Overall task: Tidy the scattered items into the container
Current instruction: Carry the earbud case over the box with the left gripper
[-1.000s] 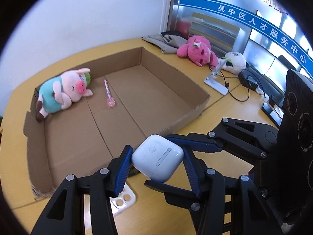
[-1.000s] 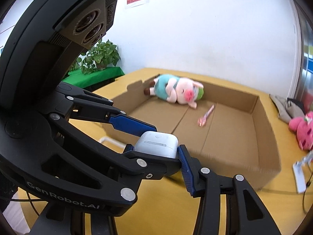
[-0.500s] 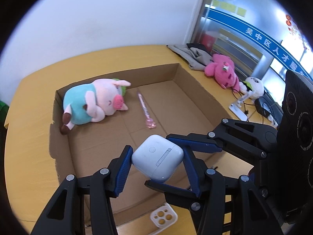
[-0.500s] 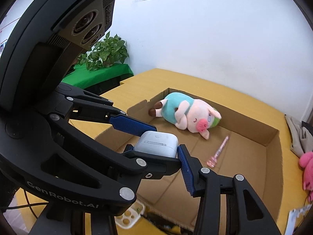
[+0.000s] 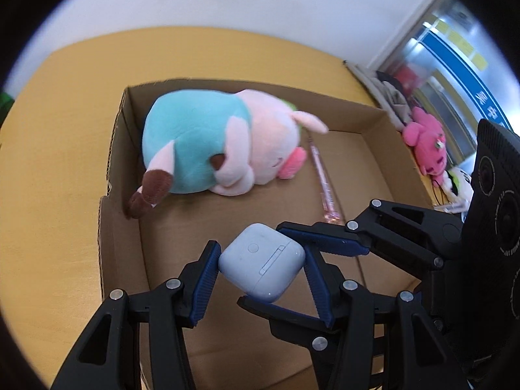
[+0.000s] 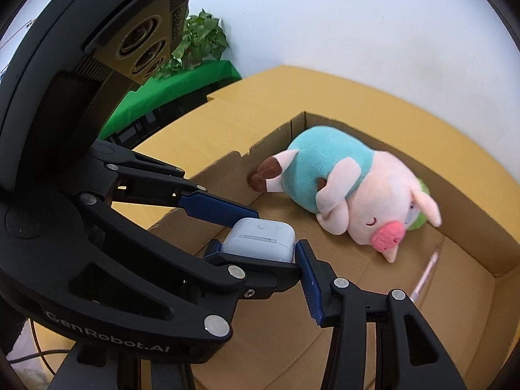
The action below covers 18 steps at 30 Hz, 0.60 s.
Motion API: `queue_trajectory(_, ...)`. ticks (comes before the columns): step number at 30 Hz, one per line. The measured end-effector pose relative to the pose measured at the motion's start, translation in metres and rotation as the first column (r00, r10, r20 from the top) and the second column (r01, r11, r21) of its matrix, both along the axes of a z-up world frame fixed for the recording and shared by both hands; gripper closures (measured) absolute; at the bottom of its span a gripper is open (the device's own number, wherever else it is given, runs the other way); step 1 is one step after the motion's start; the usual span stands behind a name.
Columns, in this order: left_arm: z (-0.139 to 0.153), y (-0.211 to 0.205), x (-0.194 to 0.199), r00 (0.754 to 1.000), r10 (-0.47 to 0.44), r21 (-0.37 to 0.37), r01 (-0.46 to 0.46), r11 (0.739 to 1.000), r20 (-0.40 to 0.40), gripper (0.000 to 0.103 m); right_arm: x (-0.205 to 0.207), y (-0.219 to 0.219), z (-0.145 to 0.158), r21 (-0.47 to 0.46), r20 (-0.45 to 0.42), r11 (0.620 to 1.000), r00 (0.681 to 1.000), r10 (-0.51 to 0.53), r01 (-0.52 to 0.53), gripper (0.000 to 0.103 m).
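Observation:
A white earbud case sits pinched between four blue pads. My left gripper is shut on its sides, and my right gripper is shut on it crosswise. Both hold it above the floor of the open cardboard box, near its left front corner. The case also shows in the right wrist view. A plush pig in a teal shirt lies in the box's far left part, also seen in the right wrist view. A pink pen lies on the box floor beside the pig.
The box stands on a yellow table. A pink plush toy, a white plush and grey cloth lie on the table past the box's right wall. A potted plant and green surface stand beyond the table's left.
Both grippers have carried the earbud case from outside the box's front wall to over the box floor, closer to the pig. The grip on the case has not changed.

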<state>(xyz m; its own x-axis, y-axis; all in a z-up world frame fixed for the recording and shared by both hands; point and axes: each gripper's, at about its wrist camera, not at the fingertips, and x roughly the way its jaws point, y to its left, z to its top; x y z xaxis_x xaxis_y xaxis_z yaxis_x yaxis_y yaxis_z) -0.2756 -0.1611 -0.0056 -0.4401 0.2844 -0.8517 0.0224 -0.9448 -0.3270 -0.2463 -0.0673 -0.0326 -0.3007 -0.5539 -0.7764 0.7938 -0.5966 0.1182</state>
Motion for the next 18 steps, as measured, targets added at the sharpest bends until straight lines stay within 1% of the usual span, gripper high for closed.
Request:
queue_trajectory(5, -0.030, -0.008, -0.016, 0.996, 0.032, 0.007, -0.033, 0.999, 0.087, 0.052, -0.023, -0.012, -0.032, 0.037, 0.073, 0.999, 0.997, 0.022, -0.025, 0.054)
queue_trajectory(9, -0.048, -0.007, -0.020, 0.989, 0.060, -0.002, -0.061, 0.998, 0.135, 0.052, -0.030, -0.015, -0.051, 0.066, 0.100, 0.997, 0.995, 0.023, -0.030, 0.056)
queue_trajectory(14, -0.062, -0.002, -0.021, 0.984, 0.079, 0.000, -0.080, 0.997, 0.161, 0.052, -0.033, -0.013, -0.068, 0.087, 0.120, 0.996, 0.993, 0.019, -0.030, 0.056)
queue_trajectory(18, -0.060, 0.000, -0.019, 0.984, 0.089, -0.001, -0.090, 0.996, 0.154, 0.052, -0.032, -0.011, -0.070, 0.085, 0.119, 0.996, 0.993, 0.024, -0.034, 0.056)
